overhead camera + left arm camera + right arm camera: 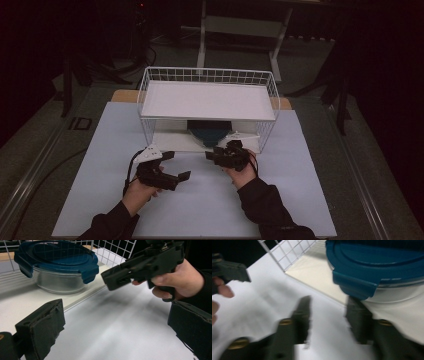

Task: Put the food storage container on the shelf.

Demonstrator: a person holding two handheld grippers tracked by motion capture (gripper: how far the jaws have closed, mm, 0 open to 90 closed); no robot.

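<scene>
Under the rack's (208,100) shelf, the tub (209,132) sits just ahead of my right gripper (216,156), nearer than my left (176,165); both jaws apart.

Front opening: lower tier of the wire rack (270,95) open at 6 o'clock — passable.
Overhead: upper shelf (207,100) caps entry from above.
Inside: lidded container (58,267) stands centre.
Sides: mesh at 3 and 9 o'clock.

My left gripper (172,165) is matte black, its square pads (42,325) frayed, a pale three-cornered plate (148,153) behind the jaws and a black cable (131,172) trailing back. My right gripper (328,317) shows brass screws (285,321). Both sleeves (262,205) are black.
</scene>
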